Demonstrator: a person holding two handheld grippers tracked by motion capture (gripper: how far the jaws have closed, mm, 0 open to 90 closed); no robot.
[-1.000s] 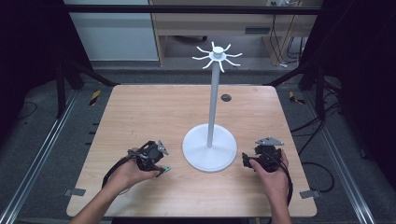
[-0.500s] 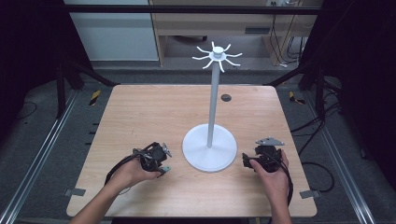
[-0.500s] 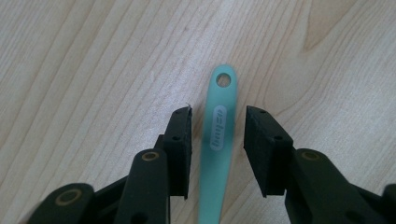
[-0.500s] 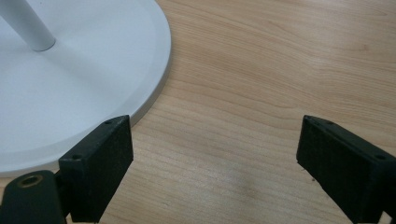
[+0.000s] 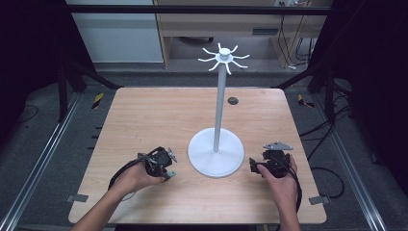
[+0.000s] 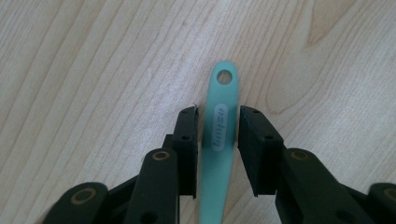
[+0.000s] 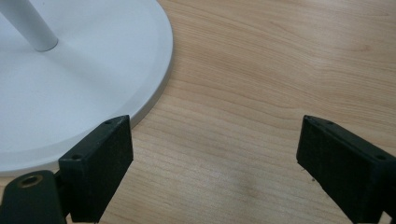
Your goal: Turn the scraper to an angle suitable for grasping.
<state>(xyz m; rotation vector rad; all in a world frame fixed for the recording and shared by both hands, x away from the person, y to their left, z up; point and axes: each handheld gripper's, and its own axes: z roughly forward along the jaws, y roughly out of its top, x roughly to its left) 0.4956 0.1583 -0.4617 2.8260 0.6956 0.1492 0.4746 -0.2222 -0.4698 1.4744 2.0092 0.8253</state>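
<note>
A teal plastic handle (image 6: 219,140) with a hole at its tip lies flat on the wooden table (image 6: 93,70). My left gripper (image 6: 217,135) points down over it with one jaw on each side. The jaws have just been closing on the handle, and a thin gap still shows at each pad. In the high view the left gripper (image 5: 166,172) sits left of the white stand's round base (image 5: 231,161), and a bit of teal handle (image 5: 170,175) peeks out beneath it. My right gripper (image 5: 254,166) rests open at the base's right edge, nothing between its jaws (image 7: 212,154).
The white stand (image 5: 219,110) rises from the table's middle to a crown of curved hooks (image 5: 224,58). Its base rim (image 7: 154,93) lies just left of the right gripper's jaws. A small dark disc (image 5: 233,100) sits near the table's far edge. Cables trail from both grippers.
The left gripper has edged slightly toward the near edge over the teal handle. The right gripper and the stand have stayed put.
</note>
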